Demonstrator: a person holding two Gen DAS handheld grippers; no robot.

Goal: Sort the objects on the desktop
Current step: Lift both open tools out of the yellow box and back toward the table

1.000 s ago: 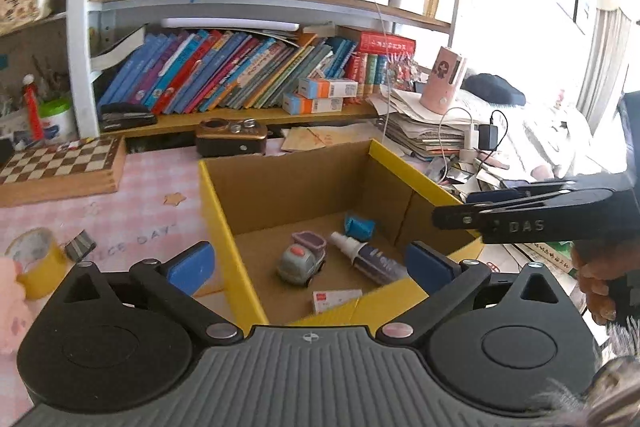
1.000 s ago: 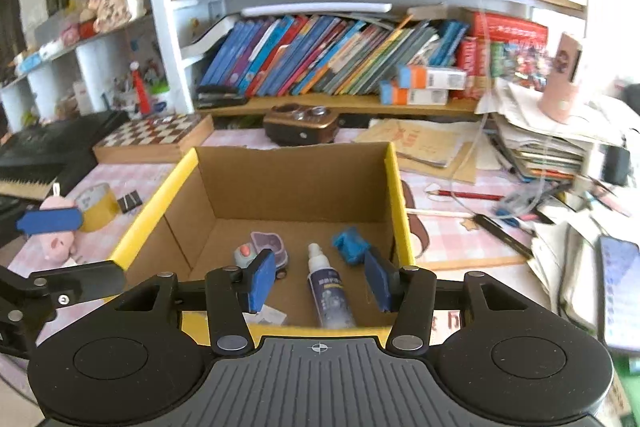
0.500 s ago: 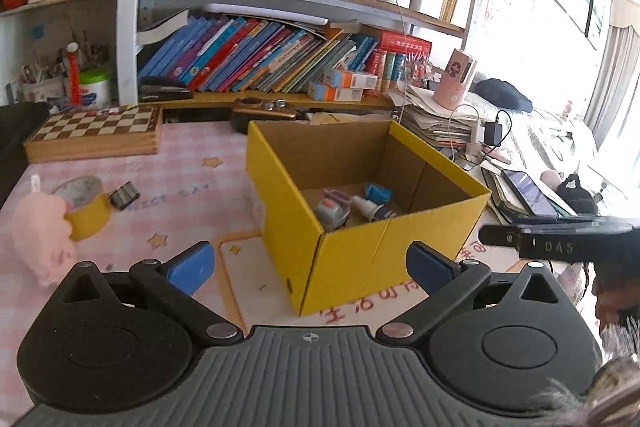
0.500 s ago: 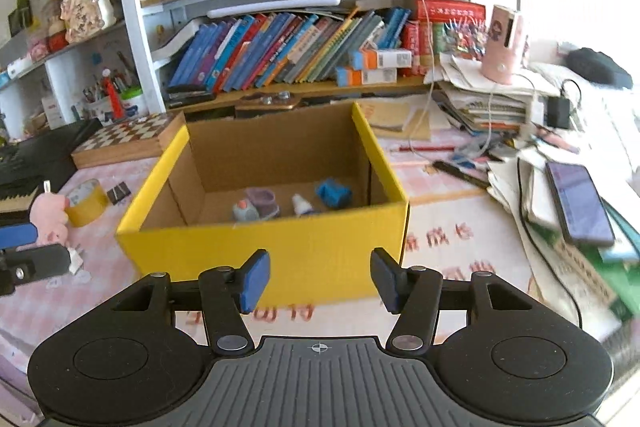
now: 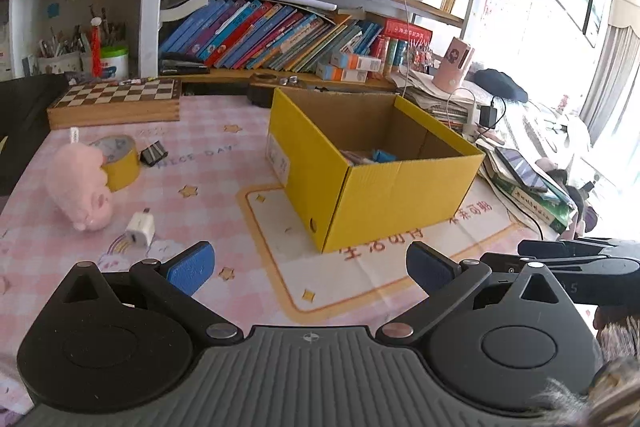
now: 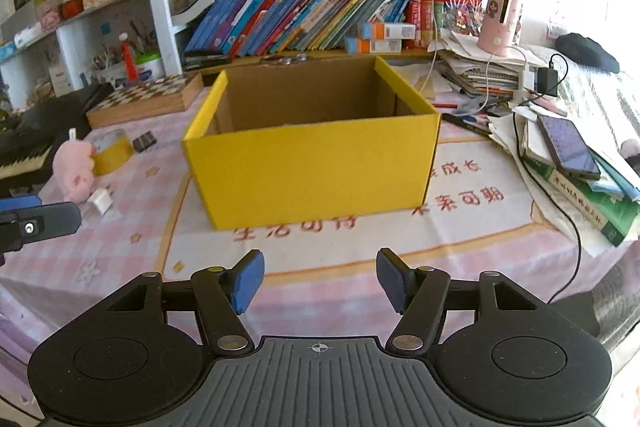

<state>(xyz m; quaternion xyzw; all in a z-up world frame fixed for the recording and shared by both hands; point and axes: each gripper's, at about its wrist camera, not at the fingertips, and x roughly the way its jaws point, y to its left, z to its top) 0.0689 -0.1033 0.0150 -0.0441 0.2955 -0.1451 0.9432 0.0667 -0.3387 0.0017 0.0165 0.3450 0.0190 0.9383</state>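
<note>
A yellow cardboard box [image 5: 404,199] [image 6: 312,171] stands open in the middle of the pink checked tablecloth, with small items just visible inside in the left wrist view. To its left lie a pink plush pig [image 5: 80,183] [image 6: 74,169], a yellow tape roll [image 5: 118,163] [image 6: 112,147], a black binder clip [image 5: 153,153] [image 6: 144,142] and a white charger plug [image 5: 139,229] [image 6: 101,199]. My left gripper [image 5: 310,267] is open and empty, near the table's front. My right gripper [image 6: 320,281] holds nothing and its jaws are opening, in front of the box.
A wooden chessboard box [image 5: 114,101] sits at the back left below shelves of books [image 5: 272,35]. Piles of papers, a phone [image 6: 568,147] on a green book and cables crowd the right side. A keyboard [image 6: 20,155] lies at the far left.
Both grippers have pulled back from over the box toward the table's front; the box now looks smaller and farther. The right jaws stand wider apart than before.
</note>
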